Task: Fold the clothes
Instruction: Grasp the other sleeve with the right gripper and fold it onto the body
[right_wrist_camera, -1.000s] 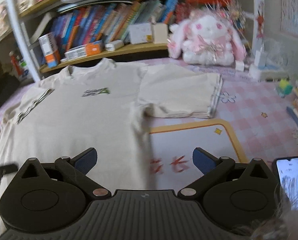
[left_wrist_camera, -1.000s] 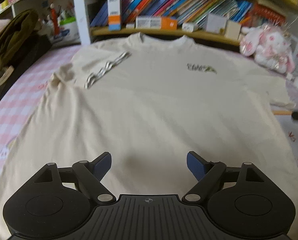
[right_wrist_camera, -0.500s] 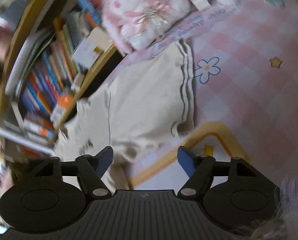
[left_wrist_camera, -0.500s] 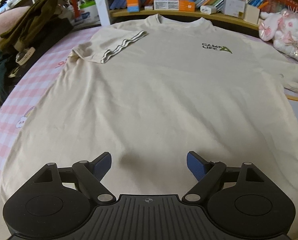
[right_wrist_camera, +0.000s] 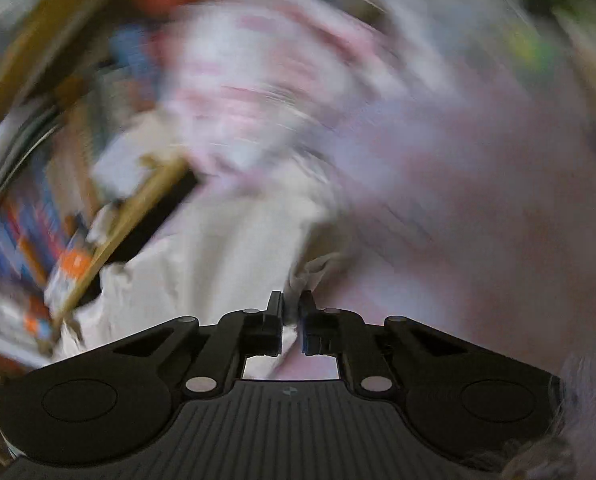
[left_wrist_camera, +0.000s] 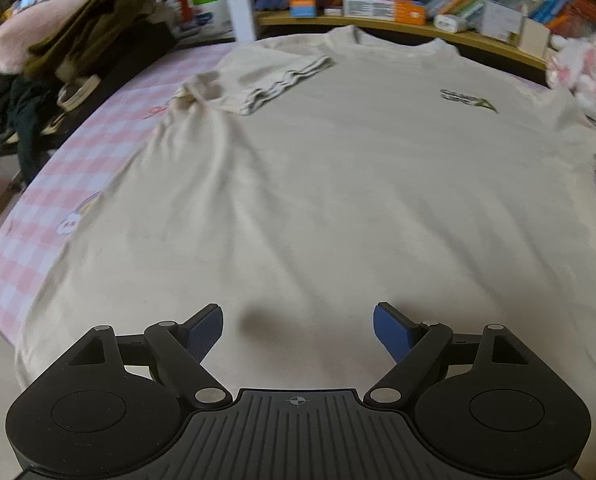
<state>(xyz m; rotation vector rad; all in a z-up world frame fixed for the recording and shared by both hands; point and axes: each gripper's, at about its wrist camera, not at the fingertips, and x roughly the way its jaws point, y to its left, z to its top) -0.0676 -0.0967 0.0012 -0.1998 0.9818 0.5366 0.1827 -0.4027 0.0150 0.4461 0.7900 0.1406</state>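
Swinging across to the far sleeve, the right gripper [right_wrist_camera: 291, 312] has just closed its fingers on that sleeve's cloth (view badly blurred). Beige T-shirt [left_wrist_camera: 318, 184] lies flat on the bed; left gripper [left_wrist_camera: 297, 330] hovers, fingers apart. Sleeve fold likely next.

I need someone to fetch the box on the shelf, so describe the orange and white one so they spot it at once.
Start at the beige T-shirt spread on the pink checked bed; behind its collar runs a wooden shelf of books. The box lies flat on that shelf, just right of the collar. It alone is long, low and white with an orange end, while the books lean upright.
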